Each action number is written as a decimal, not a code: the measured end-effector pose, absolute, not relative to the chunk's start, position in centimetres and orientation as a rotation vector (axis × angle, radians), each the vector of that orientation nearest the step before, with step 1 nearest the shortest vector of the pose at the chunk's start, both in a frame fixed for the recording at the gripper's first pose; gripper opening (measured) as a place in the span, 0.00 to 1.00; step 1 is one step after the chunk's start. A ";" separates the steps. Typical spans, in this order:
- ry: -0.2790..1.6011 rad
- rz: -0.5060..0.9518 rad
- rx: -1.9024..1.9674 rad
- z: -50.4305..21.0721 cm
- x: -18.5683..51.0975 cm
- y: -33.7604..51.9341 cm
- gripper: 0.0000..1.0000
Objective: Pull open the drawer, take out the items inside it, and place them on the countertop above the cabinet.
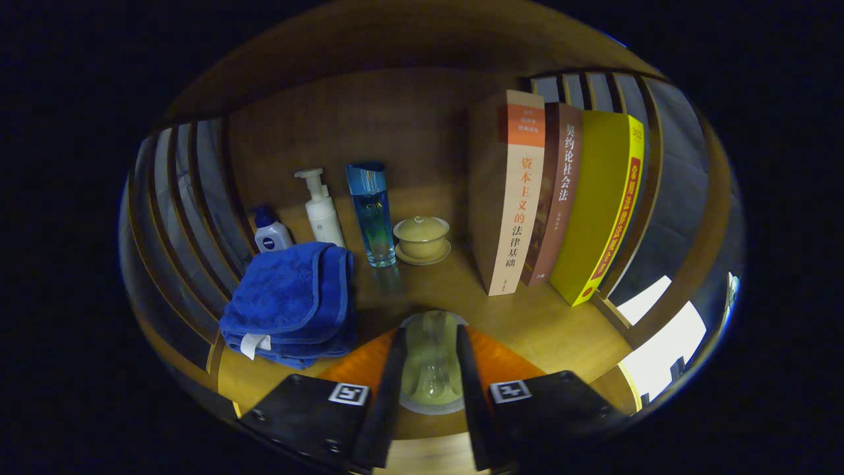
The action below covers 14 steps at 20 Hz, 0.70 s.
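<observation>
My gripper (430,331) is shut on a pale, see-through glass cup (432,369), which fills the gap between the two black fingers (389,376). The cup sits low over the wooden countertop (541,323), near its front edge; whether its base touches the wood is hidden by the fingers. Just ahead of the fingers the wood is bare, and beyond it stands a row of items at the back.
A folded blue towel (290,300) lies ahead to the left. Behind it stand a small blue-capped bottle (270,234), a white pump bottle (322,211) and a tall blue bottle (370,214). A lidded tea bowl (422,239) sits mid-back. Three upright books (560,198) stand right. Slatted sides (191,198) flank the counter.
</observation>
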<state>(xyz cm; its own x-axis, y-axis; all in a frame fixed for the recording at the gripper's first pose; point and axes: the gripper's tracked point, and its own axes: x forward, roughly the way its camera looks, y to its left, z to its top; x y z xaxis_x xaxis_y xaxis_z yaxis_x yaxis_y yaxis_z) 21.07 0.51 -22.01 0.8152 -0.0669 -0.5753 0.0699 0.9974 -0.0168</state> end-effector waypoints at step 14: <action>0.228 0.028 -0.202 -9.6 10.7 4.0 1.00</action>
